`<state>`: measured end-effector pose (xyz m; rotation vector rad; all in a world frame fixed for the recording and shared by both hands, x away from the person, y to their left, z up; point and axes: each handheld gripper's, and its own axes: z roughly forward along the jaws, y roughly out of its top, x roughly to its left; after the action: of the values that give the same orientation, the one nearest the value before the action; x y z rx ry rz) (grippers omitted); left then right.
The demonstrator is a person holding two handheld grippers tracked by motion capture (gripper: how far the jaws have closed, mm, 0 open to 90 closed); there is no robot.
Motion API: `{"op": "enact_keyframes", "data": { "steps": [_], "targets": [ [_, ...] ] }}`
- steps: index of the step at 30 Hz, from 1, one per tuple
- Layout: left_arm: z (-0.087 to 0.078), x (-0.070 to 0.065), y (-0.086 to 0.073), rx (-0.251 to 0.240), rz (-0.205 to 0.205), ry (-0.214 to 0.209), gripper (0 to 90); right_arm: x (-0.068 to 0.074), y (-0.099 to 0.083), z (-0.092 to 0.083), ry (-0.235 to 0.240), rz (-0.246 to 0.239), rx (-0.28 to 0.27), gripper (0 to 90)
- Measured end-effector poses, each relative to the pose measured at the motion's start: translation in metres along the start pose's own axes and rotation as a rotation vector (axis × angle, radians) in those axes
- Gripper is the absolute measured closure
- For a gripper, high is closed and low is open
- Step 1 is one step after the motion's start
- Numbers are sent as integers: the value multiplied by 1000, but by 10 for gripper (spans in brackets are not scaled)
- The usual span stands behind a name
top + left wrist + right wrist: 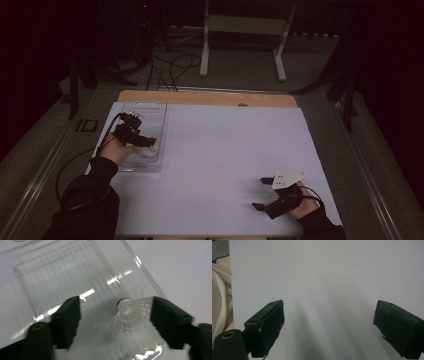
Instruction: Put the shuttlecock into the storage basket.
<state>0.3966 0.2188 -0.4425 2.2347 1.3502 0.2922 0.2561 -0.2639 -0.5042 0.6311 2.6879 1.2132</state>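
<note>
A white plastic shuttlecock with a dark-banded cork tip (132, 320) lies on its side in the near end of a clear, ribbed plastic tray (62, 272), its open skirt toward the camera of the left gripper view and its tip pointing up the tray. The left gripper (116, 322) hangs over it with its jaws apart: the skirt sits just beside, perhaps brushing, the jaw on the right of that view, while the other jaw stands well clear, so nothing is clamped. In the high view the tray (145, 107) rests at the left edge of the white table (225, 150), holding the shuttlecock alone. Well apart, near the front right of the table, the right gripper (263, 192) rests low with its jaws wide apart over bare surface.
</note>
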Motion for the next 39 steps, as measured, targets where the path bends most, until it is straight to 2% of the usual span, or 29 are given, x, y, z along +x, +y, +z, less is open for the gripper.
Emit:
{"op": "enact_keyframes", "data": {
  "steps": [1, 3, 4, 9, 13, 15, 17, 20, 21, 24, 30, 34, 35, 39],
  "targets": [
    [-4, 0, 1, -27, -16, -4, 152, 0, 0, 0, 0, 0, 0, 99],
    [-4, 0, 1, -27, -16, -4, 151, 0, 0, 0, 0, 1, 0, 99],
    [-8, -2, 3, -31, 4, -10, 65, 0, 0, 0, 1, 1, 2, 100],
    [-13, -6, 4, -55, 42, -9, 14, 0, 0, 0, 1, 0, 2, 100],
    [-14, -9, 4, -65, 65, -21, 6, 0, 0, 0, 0, -3, 3, 100],
    [-14, -10, 4, -68, 70, -33, 3, 1, 1, 0, 1, -3, 0, 100],
    [-15, -13, 4, -73, 63, -64, 3, 0, 1, 0, 0, -2, -2, 100],
    [-15, -17, 4, -69, 71, -71, 3, 0, 0, 0, -1, -2, -1, 100],
    [-15, -20, 5, -58, 88, -80, 2, 0, 1, 0, -2, -2, -2, 99],
    [-16, -24, 6, -70, 101, -89, 2, 0, 1, -1, -4, 3, -6, 99],
    [-23, -32, 11, -110, 90, -108, 0, -1, 0, -2, -7, 5, -12, 99],
    [-25, -38, 14, -113, 116, -113, 0, -1, 0, -2, -7, 4, -10, 99],
    [-26, -43, 15, -105, 142, -122, 0, -1, 0, -1, -6, 8, -7, 100],
    [-27, -50, 17, -103, 162, -149, 0, -1, 0, -1, -5, 10, -4, 100]
  ]
}}
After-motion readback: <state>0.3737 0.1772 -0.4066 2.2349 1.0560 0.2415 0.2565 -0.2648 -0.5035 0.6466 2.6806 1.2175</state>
